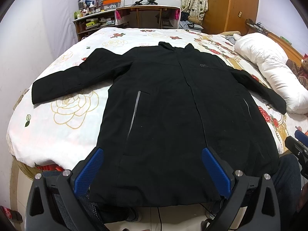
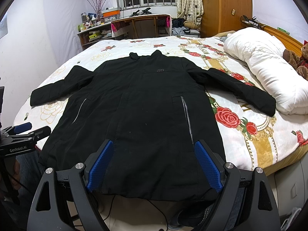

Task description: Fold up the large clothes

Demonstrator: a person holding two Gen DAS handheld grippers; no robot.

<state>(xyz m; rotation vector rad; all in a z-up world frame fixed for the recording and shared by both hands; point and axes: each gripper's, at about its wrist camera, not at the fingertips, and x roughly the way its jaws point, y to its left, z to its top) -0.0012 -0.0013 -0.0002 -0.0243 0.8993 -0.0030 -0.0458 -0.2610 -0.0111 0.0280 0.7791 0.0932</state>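
Jacket (image 1: 173, 100) lies flat on the bed (image 1: 57, 127) (sleeves spread); left claw (image 1: 154, 169) and right claw (image 2: 154, 165) both gape apart

The black long-sleeved jacket (image 1: 173, 100) lay spread on the rose-printed bedspread (image 1: 63, 119), a rolled white duvet (image 1: 269, 67) to its right.
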